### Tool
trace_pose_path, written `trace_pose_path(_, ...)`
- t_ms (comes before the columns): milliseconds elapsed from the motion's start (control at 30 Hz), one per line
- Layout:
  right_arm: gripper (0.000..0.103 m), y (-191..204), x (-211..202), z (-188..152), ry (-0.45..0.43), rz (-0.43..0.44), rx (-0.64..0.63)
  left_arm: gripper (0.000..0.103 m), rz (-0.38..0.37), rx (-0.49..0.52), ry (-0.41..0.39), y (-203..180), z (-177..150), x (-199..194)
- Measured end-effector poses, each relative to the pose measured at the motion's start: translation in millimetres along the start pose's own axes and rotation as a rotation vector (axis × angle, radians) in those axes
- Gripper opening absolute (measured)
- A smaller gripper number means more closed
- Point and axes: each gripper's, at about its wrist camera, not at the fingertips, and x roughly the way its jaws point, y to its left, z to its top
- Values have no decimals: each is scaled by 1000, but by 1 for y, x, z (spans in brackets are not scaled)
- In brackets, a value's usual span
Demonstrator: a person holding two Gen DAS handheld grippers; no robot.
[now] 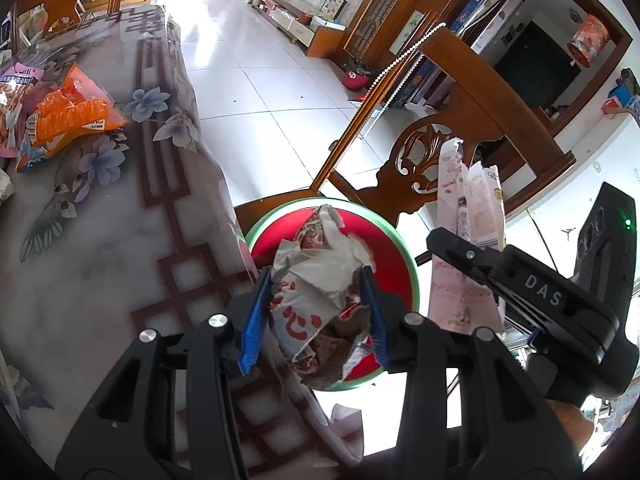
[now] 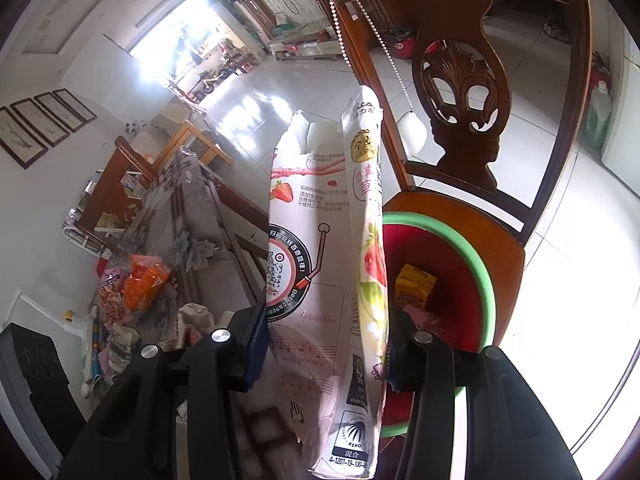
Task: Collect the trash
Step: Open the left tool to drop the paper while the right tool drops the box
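Above a red basin on a chair, the left gripper has its jaws closed around a light, crumpled wrapper, while the right gripper pinches a stiff, flattened, lightweight pink box near its lower end.

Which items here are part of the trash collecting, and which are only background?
Job: crumpled wrapper in left gripper; pink snack box in right gripper; red basin holding yellow carton; orange packets on table.
Background: wooden chair, bead cord.
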Motion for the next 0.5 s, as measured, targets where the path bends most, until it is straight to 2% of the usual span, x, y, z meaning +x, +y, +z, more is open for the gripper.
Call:
trace_pose_path(67,67,-1,-1,1,-11,-15,2,46,8,1,-5,1,2,1)
trace_pose_path(100,70,-2,-3,2,-28,-29,4,50,9,-1,-4,1,3,2)
trace_pose_path(300,73,-7,-3,4,-47,-68,14,65,-12,-1,2,3,4,2)
trace_pose_path(500,78,-5,-3,5,-57,-84,14,68,-38,-4,7,5,1,-2)
